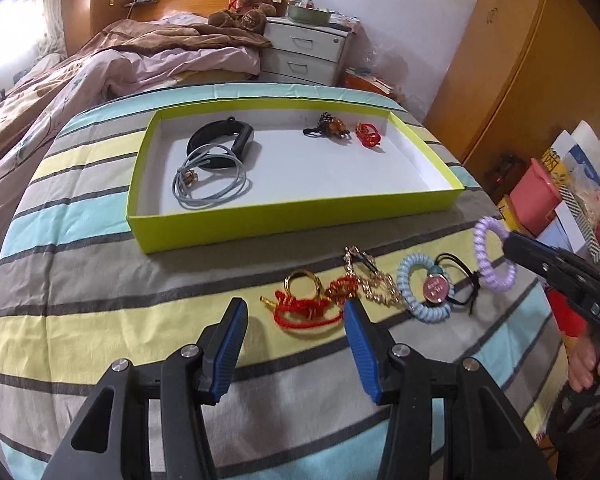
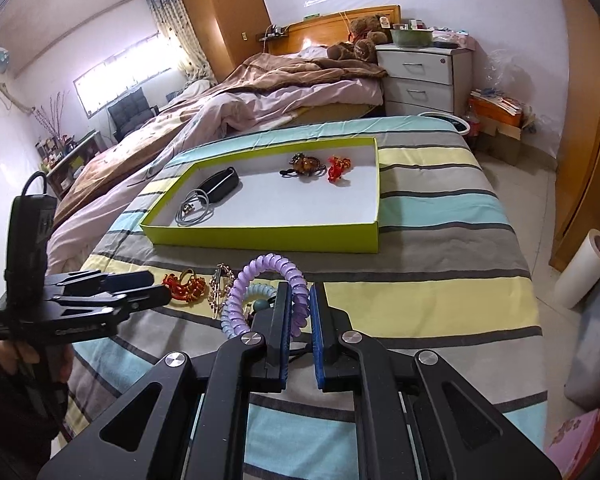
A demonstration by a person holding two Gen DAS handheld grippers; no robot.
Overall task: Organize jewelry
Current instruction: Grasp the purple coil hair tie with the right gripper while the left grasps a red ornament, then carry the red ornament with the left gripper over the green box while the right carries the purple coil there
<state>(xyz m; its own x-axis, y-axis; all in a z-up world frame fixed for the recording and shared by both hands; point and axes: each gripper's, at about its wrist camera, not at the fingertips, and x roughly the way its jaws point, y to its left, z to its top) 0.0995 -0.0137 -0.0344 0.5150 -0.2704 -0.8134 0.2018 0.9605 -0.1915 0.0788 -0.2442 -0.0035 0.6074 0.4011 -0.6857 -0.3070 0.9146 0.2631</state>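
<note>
My right gripper (image 2: 300,292) is shut on a purple spiral hair tie (image 2: 260,276), lifted a little off the striped cloth; the same tie (image 1: 490,256) hangs from that gripper (image 1: 512,240) in the left wrist view. My left gripper (image 1: 296,312) stands open just above a red cord bracelet (image 1: 304,312), with nothing between its pads. Beside it lie a gold ring (image 1: 302,282), a gold chain (image 1: 374,284), a blue spiral tie (image 1: 424,292) and a black band with a pink charm (image 1: 436,290). The yellow-green box (image 1: 284,220) holds a black band (image 1: 220,140), grey cord (image 1: 208,180), amber clip (image 1: 330,126) and red knot (image 1: 368,134).
The striped cloth (image 1: 140,312) covers a table next to an unmade bed (image 2: 236,100). A white drawer unit (image 2: 420,80) stands behind, a wooden wardrobe (image 1: 540,72) at the right. Boxes and a paper roll (image 2: 580,272) sit on the floor beside the table's right edge.
</note>
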